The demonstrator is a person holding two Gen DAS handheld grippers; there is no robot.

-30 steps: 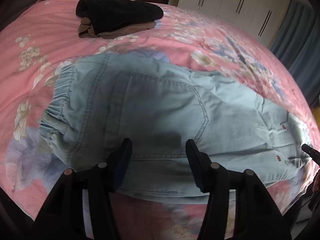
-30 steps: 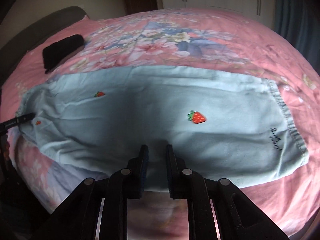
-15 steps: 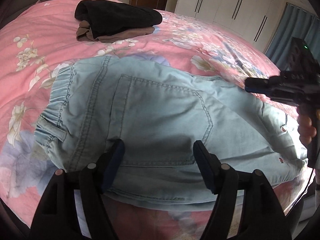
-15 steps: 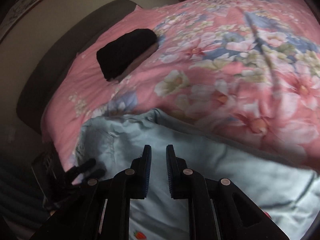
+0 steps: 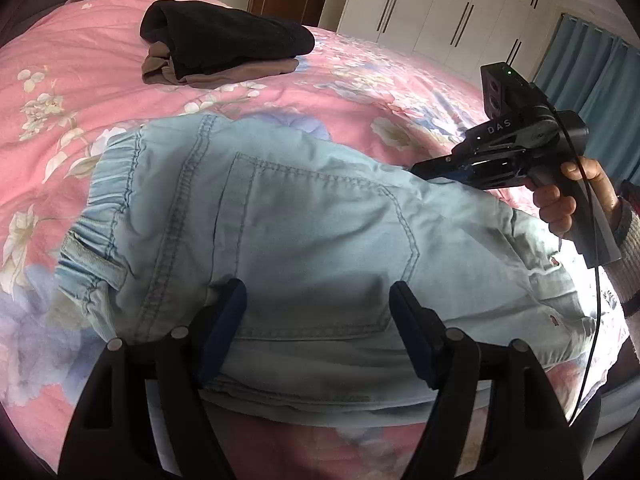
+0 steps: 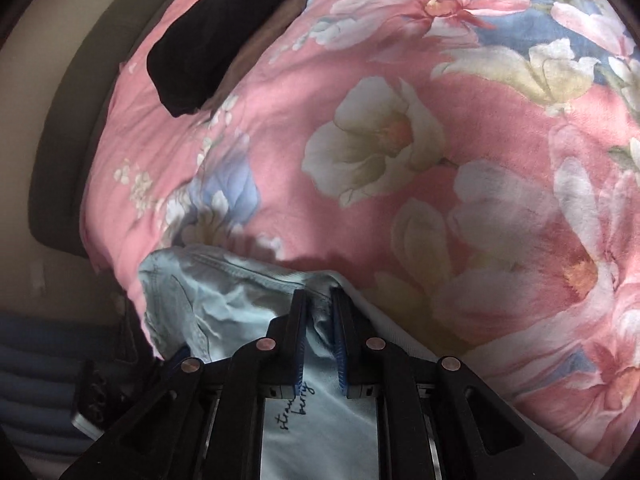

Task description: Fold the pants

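Your right hand-held gripper (image 6: 319,300), clenched on the cuff end of the pale denim pants (image 5: 288,232), has swung across from the far leg to the waistband side, so the lengthwise fold is nearly laid on the bed (image 5: 80,80). Your left hand-held gripper (image 5: 318,300) has just been widening; it hovers released over the back pocket, tilted downward.

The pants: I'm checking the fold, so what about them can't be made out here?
- Pants, left wrist view: the leg ends run into glare at the right edge, behind the hand.
- Right wrist view: the right hand-held gripper covers the gripped fold; the printed word is partly hidden.
- Underside: hidden against the quilt.
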